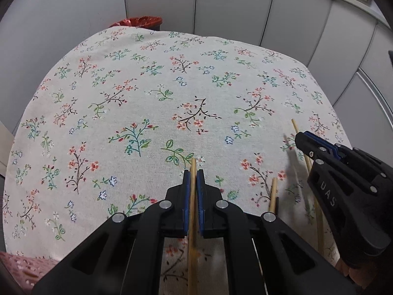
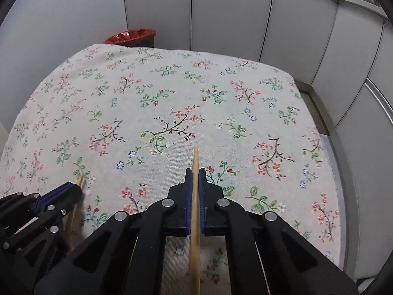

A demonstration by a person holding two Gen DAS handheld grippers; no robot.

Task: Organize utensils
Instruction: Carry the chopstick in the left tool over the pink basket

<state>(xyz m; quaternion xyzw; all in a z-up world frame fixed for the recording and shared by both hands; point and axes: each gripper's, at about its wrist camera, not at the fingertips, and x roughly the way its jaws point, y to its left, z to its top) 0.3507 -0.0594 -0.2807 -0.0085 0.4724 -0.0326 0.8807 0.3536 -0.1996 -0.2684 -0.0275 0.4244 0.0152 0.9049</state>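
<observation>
- Grey panelled walls enclose a surface (image 2: 221,93) under a floral cloth; a red-lined bin (image 2: 131,35) stands beyond its far edge.
- Left gripper (image 1: 193,174): jaws nearly closed, clamped on one wooden chopstick (image 1: 193,196) whose tip juts just past the pads.
- Right gripper (image 2: 195,173): jaws likewise nearly closed on a second chopstick (image 2: 195,196), tip projecting ahead.
- A further stick (image 1: 273,194) shows between the two grippers in the left view; whether it lies loose on the cloth cannot be told.
- No holder or tray is visible on the cloth.
- Judgement: step in hand is carrying, one chopstick per gripper, both just above the near part of the cloth, side by side.
- Judgement: next move calls for aligning both sticks parallel, tips level, then lowering them together before releasing.
</observation>
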